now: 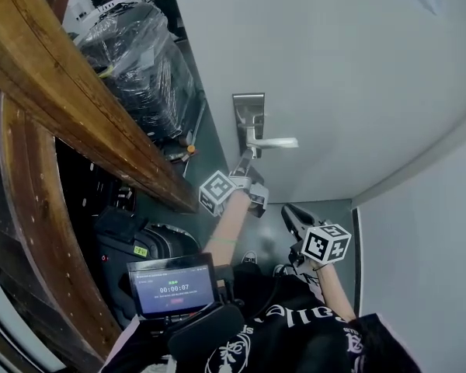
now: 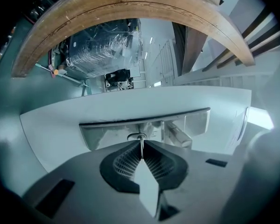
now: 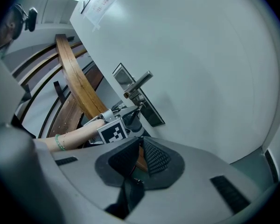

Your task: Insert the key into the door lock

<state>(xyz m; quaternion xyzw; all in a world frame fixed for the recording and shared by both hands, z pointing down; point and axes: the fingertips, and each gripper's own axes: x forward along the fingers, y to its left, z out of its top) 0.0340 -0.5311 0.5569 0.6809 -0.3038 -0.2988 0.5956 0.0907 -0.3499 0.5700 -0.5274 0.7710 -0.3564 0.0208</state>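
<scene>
A steel lock plate [image 1: 248,109] with a lever handle [image 1: 276,142] sits on the white door [image 1: 349,76]. My left gripper [image 1: 246,162] is held up against the plate just below the handle. In the left gripper view its jaws [image 2: 141,147] are shut on a thin metal key [image 2: 141,143]. The key's tip is at the round keyhole [image 2: 136,136] in the lock plate [image 2: 107,132]; how deep it sits I cannot tell. The handle [image 2: 182,136] is just right of it. My right gripper [image 1: 289,213] hangs lower and further right, away from the door, jaws [image 3: 140,144] shut and empty.
A curved wooden banister [image 1: 85,115] runs close on the left of the door. Plastic-wrapped goods [image 1: 140,61] lie beyond it, and a black case [image 1: 136,239] stands below. A small screen [image 1: 171,286] is at my chest. A paper notice [image 3: 102,1] hangs on the door.
</scene>
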